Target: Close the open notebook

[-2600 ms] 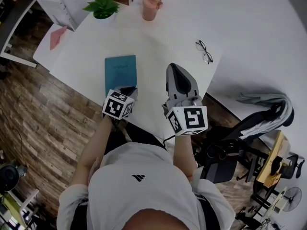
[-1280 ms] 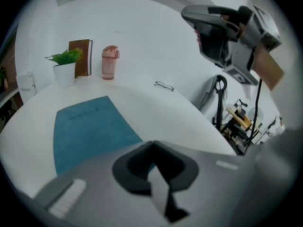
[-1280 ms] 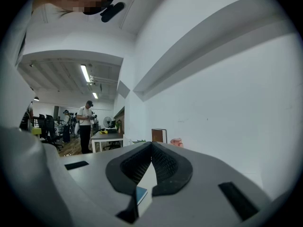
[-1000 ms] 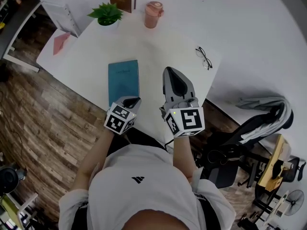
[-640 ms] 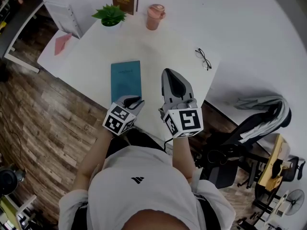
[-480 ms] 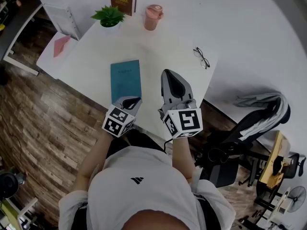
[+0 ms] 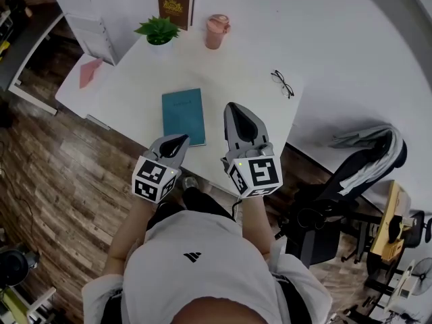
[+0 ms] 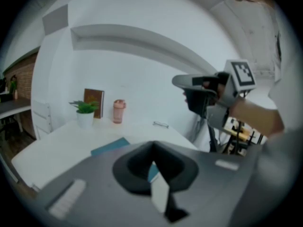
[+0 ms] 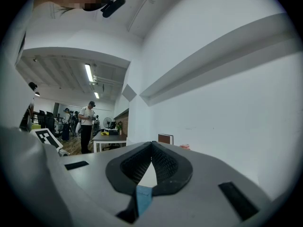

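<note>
notebook lies closed, teal cover up, by the near edge of the table. left gripper just snapped its jaws together on nothing, and right gripper is pinched together too (both empty). they hang clear of it since the job looks done.

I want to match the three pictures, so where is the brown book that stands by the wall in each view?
Head view: brown book at the top, left of centre, by the wall.
Left gripper view: left of centre, behind the potted plant.
Right gripper view: small, at centre, just above the jaws.
Shared landmark: the pink cup to its right.
</note>
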### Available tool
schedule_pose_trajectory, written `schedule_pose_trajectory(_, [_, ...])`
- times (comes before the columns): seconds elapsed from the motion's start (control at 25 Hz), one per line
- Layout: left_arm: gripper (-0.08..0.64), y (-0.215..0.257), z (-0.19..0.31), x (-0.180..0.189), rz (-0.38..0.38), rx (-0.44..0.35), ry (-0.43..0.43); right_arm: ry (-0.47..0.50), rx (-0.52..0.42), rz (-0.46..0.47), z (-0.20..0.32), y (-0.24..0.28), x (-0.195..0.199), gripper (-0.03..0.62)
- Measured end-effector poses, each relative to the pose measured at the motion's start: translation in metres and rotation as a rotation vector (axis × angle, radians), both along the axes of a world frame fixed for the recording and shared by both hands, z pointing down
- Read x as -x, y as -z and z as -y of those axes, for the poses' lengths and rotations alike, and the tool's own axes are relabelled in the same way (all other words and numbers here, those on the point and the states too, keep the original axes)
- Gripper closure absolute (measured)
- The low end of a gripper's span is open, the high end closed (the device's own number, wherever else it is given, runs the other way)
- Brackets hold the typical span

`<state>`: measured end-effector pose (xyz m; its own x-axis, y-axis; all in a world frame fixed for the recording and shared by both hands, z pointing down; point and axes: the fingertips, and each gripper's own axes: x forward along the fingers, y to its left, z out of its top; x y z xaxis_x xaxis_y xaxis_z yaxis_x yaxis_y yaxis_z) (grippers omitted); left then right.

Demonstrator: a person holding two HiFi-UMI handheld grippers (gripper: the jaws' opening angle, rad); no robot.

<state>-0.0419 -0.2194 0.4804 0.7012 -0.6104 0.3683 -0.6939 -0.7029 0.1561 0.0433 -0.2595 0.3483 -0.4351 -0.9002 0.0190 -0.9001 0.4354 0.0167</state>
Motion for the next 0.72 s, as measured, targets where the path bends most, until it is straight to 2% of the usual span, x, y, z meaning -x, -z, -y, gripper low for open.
schedule_pose_trajectory(0.44, [0.552,0.061,-0.004,0.056,-0.097,-0.131,0.153,-0.001,-0.026,-0.013,-0.025,0.015,0.018,0.594])
schedule_pose_trajectory(0.72, [0.552,0.097,-0.010,0.089,-0.119,-0.215,0.241,-0.001,-0.046,-0.021,-0.038,0.026,0.026,0.594])
